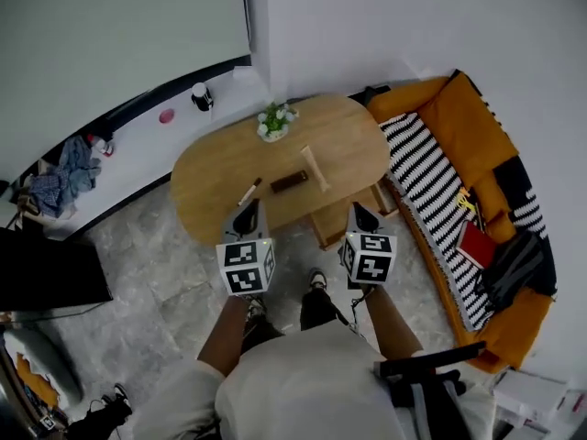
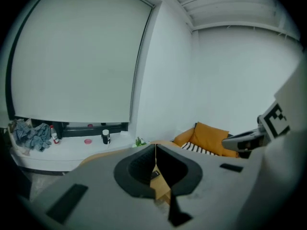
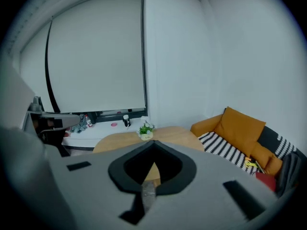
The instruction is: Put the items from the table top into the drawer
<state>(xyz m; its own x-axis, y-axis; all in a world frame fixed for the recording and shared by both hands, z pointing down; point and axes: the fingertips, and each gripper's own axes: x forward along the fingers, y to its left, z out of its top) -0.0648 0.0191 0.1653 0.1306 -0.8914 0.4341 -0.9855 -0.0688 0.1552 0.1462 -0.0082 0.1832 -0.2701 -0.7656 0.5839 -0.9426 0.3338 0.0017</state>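
**While both grippers are hanging short of the table, we are logging this as the reach step, nothing picked**

Since neither gripper is touching anything, we are calling the task barely started. We are seeing the left gripper (image 2: 156, 147) with its fingers pressed together and nothing between them. The right gripper (image 3: 154, 145) is reading the same, pads meeting and empty. In the head view both are sitting at lower centre of the frame, just short of the near edge of the oval wooden table (image 1: 206, 177).

All the items are lying on the table top. We are counting a pen-like stick (image 1: 249, 192) at centre left, a dark flat bar (image 1: 289, 181) beside it, and a pale wooden stick (image 1: 315, 169) to its right. A small potted plant (image 1: 275, 122) is standing at the far edge, top centre. We are not making out what the dark bar is.

What we are reading as the open drawer (image 1: 341, 220) is jutting from under the table's near edge, right of centre, just beyond the right gripper. We are not seeing anything inside it, though the view is poor.

We are judging that the next move calls for spreading the left fingers and coming down over the pen-like stick, the nearest item to that gripper. Then we are carrying it right to the drawer. Thin items lying flat are needing a low, square pinch.
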